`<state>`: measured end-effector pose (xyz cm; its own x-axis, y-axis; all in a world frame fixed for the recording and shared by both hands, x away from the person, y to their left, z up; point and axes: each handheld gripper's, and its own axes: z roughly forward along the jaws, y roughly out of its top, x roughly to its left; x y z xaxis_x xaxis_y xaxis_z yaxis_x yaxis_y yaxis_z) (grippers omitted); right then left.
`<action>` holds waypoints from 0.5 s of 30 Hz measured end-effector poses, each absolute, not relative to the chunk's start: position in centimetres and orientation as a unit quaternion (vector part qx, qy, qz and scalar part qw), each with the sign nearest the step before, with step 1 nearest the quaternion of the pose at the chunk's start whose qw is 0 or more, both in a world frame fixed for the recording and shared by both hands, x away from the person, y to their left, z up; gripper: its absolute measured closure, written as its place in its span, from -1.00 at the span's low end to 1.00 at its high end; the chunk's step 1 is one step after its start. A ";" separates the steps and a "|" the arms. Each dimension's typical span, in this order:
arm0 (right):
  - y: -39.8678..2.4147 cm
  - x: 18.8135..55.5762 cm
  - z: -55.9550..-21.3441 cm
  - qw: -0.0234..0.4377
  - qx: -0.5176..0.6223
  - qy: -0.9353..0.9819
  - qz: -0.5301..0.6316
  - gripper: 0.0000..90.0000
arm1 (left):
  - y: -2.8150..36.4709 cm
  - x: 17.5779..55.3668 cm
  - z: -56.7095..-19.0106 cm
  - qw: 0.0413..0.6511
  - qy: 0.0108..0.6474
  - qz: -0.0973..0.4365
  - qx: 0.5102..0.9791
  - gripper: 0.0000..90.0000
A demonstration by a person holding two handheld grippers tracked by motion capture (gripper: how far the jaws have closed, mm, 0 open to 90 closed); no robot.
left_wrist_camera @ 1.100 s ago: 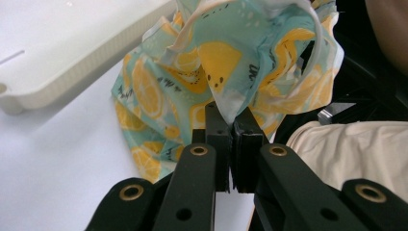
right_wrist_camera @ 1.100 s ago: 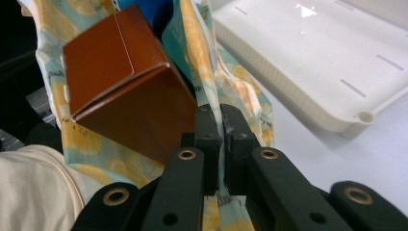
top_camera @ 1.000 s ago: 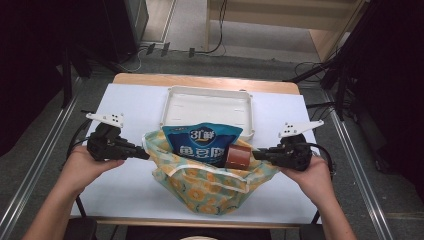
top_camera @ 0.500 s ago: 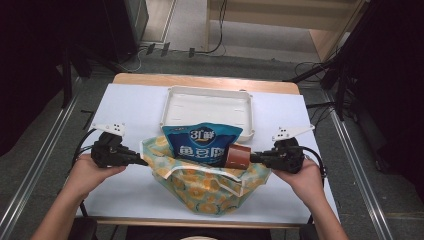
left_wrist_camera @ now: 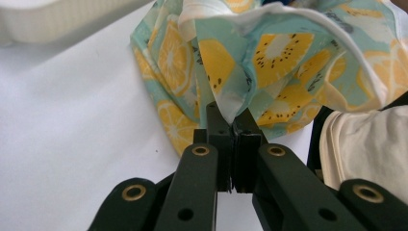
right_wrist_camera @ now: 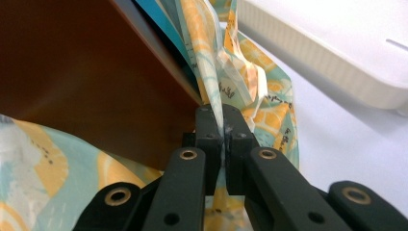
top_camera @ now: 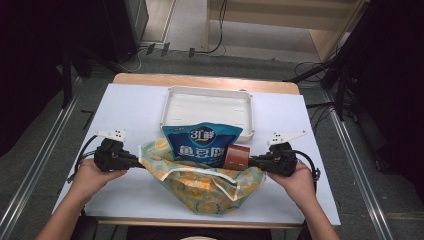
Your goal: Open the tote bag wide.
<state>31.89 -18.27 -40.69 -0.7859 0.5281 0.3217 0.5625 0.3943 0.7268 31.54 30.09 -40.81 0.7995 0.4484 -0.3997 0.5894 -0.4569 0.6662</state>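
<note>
High view: left gripper [top_camera: 141, 163] and right gripper [top_camera: 252, 161] clamp fruit-print bag [top_camera: 200, 182] edges near tray [top_camera: 206, 106].

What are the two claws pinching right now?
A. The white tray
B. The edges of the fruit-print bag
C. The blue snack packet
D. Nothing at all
B: the left claw and the right claw each have their jaws shut on the cloth of the fruit-print bag, one at each side of it.
</note>
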 end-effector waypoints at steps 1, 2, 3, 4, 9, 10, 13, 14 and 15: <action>-18.3 31.9 -40.8 0.021 -0.328 -0.835 -0.441 0.98 | 30.1 31.6 -41.0 0.423 0.306 -0.084 0.849 0.99; -18.3 31.9 -40.9 0.021 -0.328 -0.835 -0.441 0.98 | 30.2 31.6 -41.2 0.424 0.306 -0.087 0.848 0.99; -18.4 32.0 -41.0 0.019 -0.326 -0.835 -0.442 0.98 | 30.1 31.6 -41.3 0.422 0.307 -0.089 0.848 0.99; -18.4 32.0 -41.2 0.020 -0.329 -0.836 -0.439 0.98 | 30.1 31.6 -41.5 0.418 0.307 -0.089 0.850 0.99; -18.2 32.3 -42.0 0.023 -0.337 -0.841 -0.423 0.98 | 29.7 31.9 -42.6 0.405 0.314 -0.104 0.853 0.98; -18.3 32.2 -41.9 0.025 -0.336 -0.840 -0.426 0.98 | 29.7 31.9 -42.7 0.401 0.315 -0.105 0.854 0.96; -18.6 32.1 -41.4 0.021 -0.333 -0.836 -0.436 0.93 | 29.9 31.8 -42.4 0.405 0.316 -0.104 0.852 0.92; -18.7 32.0 -41.2 0.018 -0.331 -0.837 -0.435 0.89 | 30.0 31.8 -42.3 0.408 0.317 -0.101 0.850 0.89; -18.7 32.0 -41.0 0.016 -0.328 -0.837 -0.438 0.85 | 30.1 31.8 -42.1 0.408 0.316 -0.102 0.851 0.88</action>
